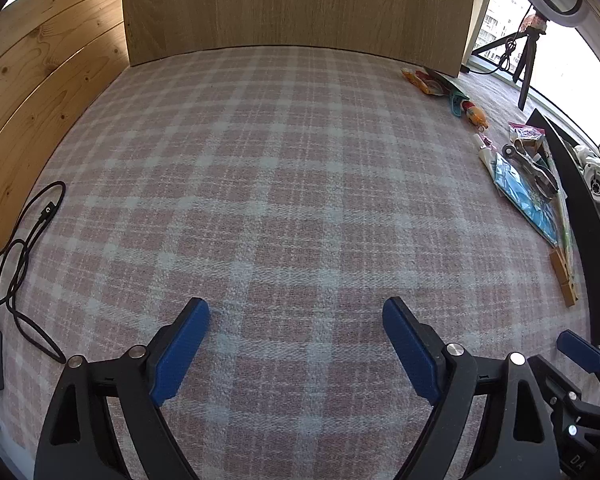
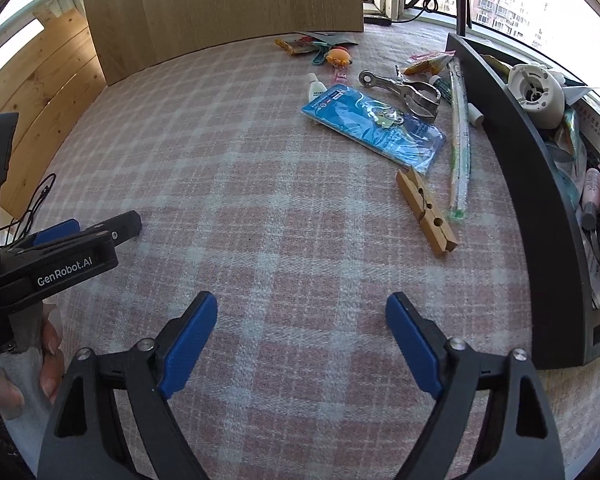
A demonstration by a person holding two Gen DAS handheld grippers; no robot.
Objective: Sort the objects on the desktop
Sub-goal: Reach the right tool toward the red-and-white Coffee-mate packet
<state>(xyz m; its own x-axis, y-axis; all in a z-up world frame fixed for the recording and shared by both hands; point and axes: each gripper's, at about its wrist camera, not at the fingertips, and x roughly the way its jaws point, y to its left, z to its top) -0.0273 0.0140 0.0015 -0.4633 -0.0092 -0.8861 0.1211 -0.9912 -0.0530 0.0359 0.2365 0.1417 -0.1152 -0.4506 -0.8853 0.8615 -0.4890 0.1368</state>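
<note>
**Plaid desk, both tongs wide and empty**

Pink-and-white plaid cloth (image 2: pixel 284 208) covers the desk, with a wood board (image 2: pixel 228 0) standing at its far edge and windows to the right. One label reads clearly: "GenRobot.AI" in white on the left gripper (image 2: pixel 100 232), seen side-on from the right wrist camera with a hand (image 2: pixel 32 360) on its grip. Print on the blue packet (image 2: pixel 374 128) is too small to read.

Both tongs stand fully open, nothing between the blue pads. From its own camera the left gripper (image 1: pixel 296 344) hangs over bare cloth, well apart from the clutter at far right. Ahead of the right gripper (image 2: pixel 302 340) and to its right lies a clothespin (image 2: pixel 426 212), the nearest loose item; beyond it sit the blue packet, a metal clip (image 2: pixel 404 90), a long wrapped stick (image 2: pixel 460 140) and an orange toy (image 2: pixel 337 57). A dark tray (image 2: pixel 540 208) (already crowded with odds and ends) lines the right side, just beside the right finger (image 2: pixel 414 346).
</note>
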